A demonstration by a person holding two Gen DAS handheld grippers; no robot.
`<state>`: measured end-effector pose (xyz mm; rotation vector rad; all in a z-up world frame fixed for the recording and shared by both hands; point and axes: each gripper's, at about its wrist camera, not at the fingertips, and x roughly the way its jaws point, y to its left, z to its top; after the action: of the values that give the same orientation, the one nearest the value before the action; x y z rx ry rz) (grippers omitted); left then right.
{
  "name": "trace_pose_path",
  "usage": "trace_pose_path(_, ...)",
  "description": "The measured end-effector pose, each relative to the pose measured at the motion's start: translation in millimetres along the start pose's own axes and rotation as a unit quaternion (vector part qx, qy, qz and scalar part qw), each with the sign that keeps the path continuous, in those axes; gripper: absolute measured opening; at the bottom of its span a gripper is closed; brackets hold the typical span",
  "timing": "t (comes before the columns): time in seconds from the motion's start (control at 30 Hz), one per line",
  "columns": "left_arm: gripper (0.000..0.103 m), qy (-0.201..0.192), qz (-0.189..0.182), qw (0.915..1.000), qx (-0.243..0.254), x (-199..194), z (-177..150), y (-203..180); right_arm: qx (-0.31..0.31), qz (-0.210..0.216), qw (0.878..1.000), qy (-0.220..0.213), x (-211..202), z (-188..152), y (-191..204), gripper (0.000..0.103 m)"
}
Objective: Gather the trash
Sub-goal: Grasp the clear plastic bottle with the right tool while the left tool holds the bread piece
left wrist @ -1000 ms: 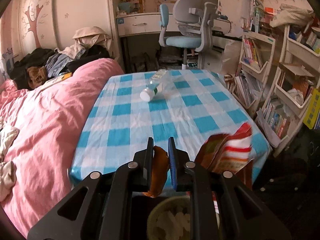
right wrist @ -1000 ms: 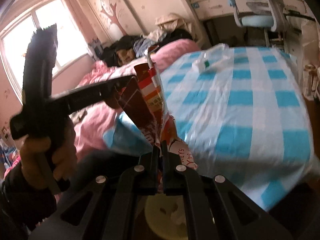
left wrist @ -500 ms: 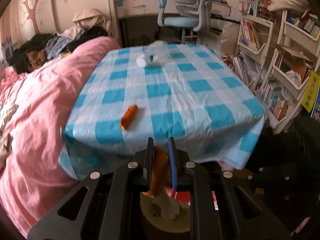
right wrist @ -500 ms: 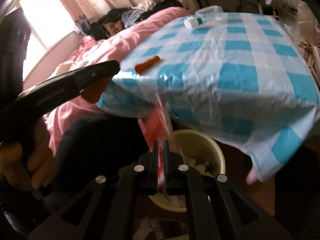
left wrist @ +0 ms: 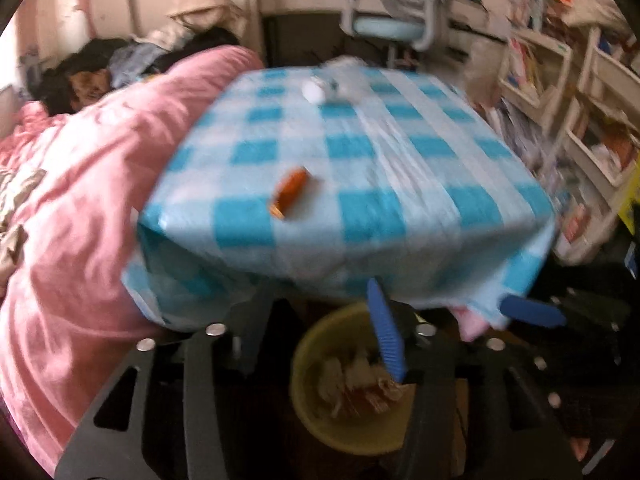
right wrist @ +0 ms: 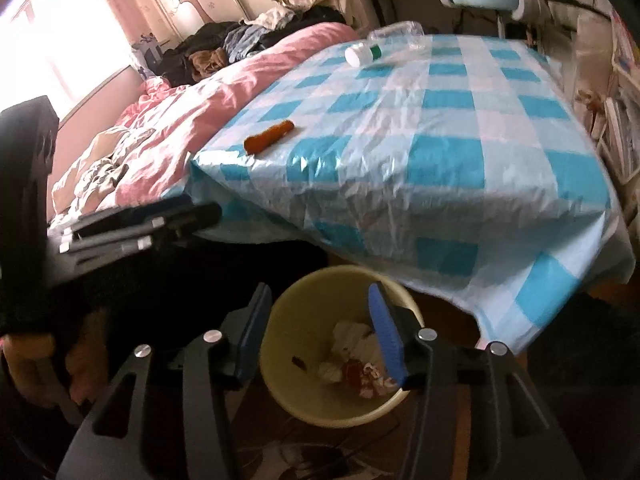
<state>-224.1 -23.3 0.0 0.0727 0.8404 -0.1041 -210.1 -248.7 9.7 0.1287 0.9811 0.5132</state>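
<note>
Below the near edge of the table, a yellow bin is seen standing on the floor, with crumpled white paper and red wrapper scraps lying inside it. Directly above the bin, the right gripper is held with its blue-padded fingers spread wide apart and nothing between them. The left gripper is likewise seen over the bin with its fingers parted and empty; only one blue pad is clearly made out there, the other finger being dark and blurred by motion. In the right wrist view the left gripper is also visible at the left, gripped in a hand, pointing towards the table's corner. On the blue-and-white checked tablecloth, an orange sausage-shaped piece of trash is left lying near the front left corner. Farther back, a clear plastic bottle with a white cap is seen lying on its side near the far edge, well apart from the orange piece. A bed with a pink quilt is set against the table's left side, with dark clothes heaped at its far end. A blue desk chair is seen beyond the table, and white bookshelves are ranged along the right.
</note>
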Motion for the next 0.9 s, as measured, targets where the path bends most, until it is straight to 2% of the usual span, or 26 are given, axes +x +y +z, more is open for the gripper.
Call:
trace_pose_path(0.07, 0.057, -0.011, 0.018, 0.9998, -0.008, 8, 16, 8, -0.017, -0.011, 1.0, -0.01, 0, 8, 2, 0.055)
trace_pose_path(0.17, 0.058, -0.01, 0.032, 0.9994, -0.008, 32, 44, 15, -0.039, -0.027, 0.999, -0.021, 7, 27, 2, 0.058)
trace_pose_path(0.2, 0.062, -0.004, 0.037, 0.9993, -0.001, 42, 53, 14, -0.044, -0.03, 0.998, -0.023, 12, 35, 1, 0.058)
trace_pose_path(0.3, 0.063, 0.015, 0.062, 0.9973, 0.036, 76, 73, 8, -0.059, -0.04, 0.997, -0.026, 25, 54, -1, 0.058)
trace_pose_path(0.43, 0.063, 0.053, 0.059, 0.9962, 0.037, 120, 86, 13, -0.066, -0.047, 0.996, -0.029, 44, 82, -11, 0.058)
trace_pose_path(0.47, 0.058, 0.048, 0.051, 0.9972, 0.027, 123, 89, 15, -0.067, -0.05, 0.996, -0.03, 48, 90, -14, 0.059)
trace_pose_path(0.53, 0.037, 0.053, 0.019, 0.9983, 0.017, 132, 96, 19, -0.066, -0.052, 0.996, -0.031, 55, 101, -18, 0.06)
trace_pose_path(0.57, 0.014, 0.054, 0.012, 0.9982, 0.024, 136, 101, 17, -0.064, -0.053, 0.996, -0.031, 59, 107, -20, 0.06)
trace_pose_path(0.63, 0.012, 0.044, 0.008, 0.9986, 0.03, 141, 110, 15, -0.064, -0.056, 0.996, -0.032, 69, 124, -25, 0.06)
trace_pose_path(0.73, 0.011, 0.015, -0.005, 0.9998, -0.008, 146, 139, 28, -0.066, -0.058, 0.996, -0.034, 83, 145, -29, 0.062)
trace_pose_path(0.8, 0.011, -0.008, -0.016, 0.9994, -0.031, 149, 168, 35, -0.063, -0.06, 0.996, -0.033, 92, 158, -31, 0.063)
trace_pose_path(0.9, 0.011, -0.032, -0.021, 0.9985, -0.04, 159, 204, 38, -0.056, -0.062, 0.996, -0.031, 110, 181, -36, 0.064)
